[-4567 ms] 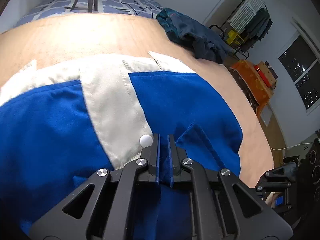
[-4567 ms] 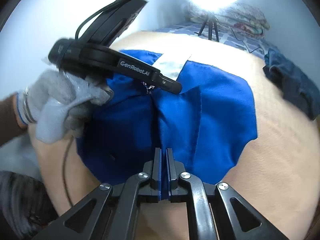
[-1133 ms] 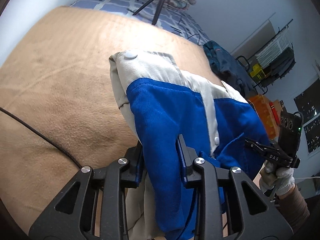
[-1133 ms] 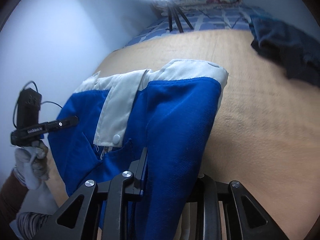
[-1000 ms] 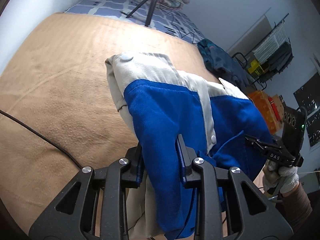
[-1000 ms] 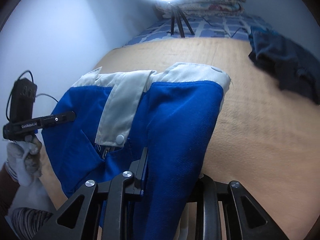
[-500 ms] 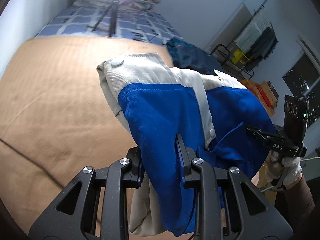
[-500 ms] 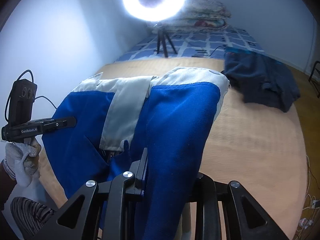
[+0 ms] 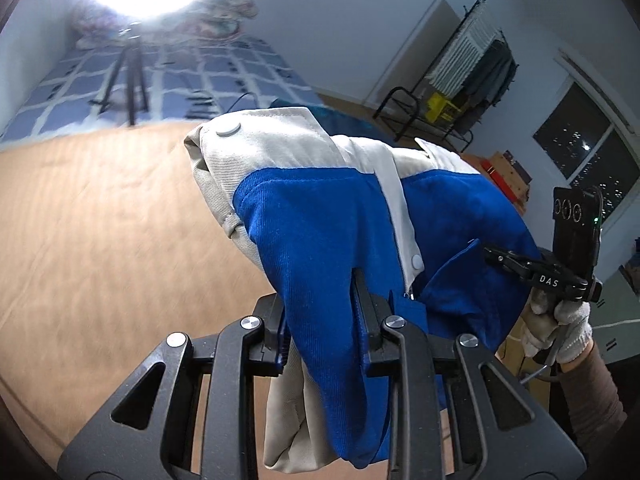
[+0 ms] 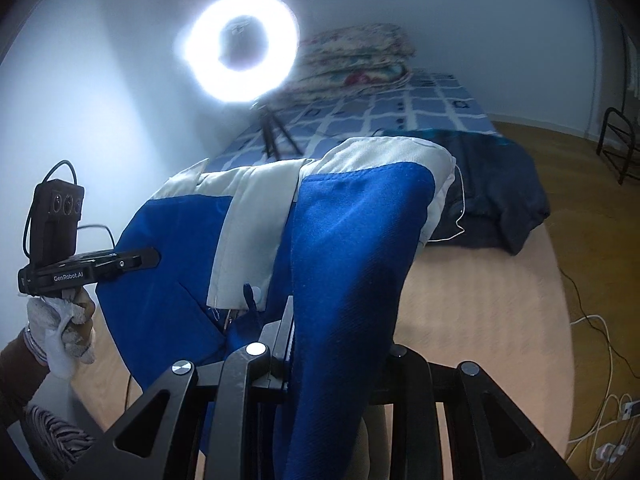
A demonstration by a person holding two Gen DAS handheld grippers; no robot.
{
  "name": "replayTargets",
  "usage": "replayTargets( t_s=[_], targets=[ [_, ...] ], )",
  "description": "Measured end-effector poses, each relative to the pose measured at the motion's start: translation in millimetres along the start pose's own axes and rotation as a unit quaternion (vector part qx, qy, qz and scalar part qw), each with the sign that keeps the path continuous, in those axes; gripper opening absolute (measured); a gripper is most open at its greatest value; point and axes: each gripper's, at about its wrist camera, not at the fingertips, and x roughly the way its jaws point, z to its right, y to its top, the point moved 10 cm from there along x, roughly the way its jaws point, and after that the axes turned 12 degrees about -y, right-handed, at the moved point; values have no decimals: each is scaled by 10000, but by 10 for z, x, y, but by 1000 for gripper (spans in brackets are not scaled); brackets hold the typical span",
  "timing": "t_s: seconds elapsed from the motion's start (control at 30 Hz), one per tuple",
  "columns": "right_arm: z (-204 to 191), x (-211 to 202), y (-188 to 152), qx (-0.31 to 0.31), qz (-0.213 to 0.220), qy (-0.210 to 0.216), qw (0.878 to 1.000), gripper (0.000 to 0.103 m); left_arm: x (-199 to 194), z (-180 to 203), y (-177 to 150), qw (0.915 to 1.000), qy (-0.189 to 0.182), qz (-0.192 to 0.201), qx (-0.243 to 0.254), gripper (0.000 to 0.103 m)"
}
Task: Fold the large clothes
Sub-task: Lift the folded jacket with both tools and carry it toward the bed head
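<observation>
above the tan blanket (image 9: 100, 220), left gripper (image 9: 320, 320) and right gripper (image 10: 336, 344) each pinch the blue-and-white jacket (image 9: 320, 220), mid-fold; next, lay it flat.

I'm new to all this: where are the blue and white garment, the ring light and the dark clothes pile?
blue and white garment (image 9: 320, 232): left wrist view, blue front panel.
ring light (image 10: 240, 46): right wrist view, glowing ring.
dark clothes pile (image 10: 496, 184): right wrist view, top of heap.
</observation>
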Motion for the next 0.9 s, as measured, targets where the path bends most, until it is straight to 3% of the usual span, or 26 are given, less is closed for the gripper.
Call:
replayTargets(
  t_s=[0.23,0.9],
  targets=[
    [473,217,431,124,256,-152,9995,23,573,-36,614,9995,-222,117,165,24],
    [1777,818,1661,672,563,-554,9946,23,1777,73,1943,9976,-278,300,563,23]
  ],
)
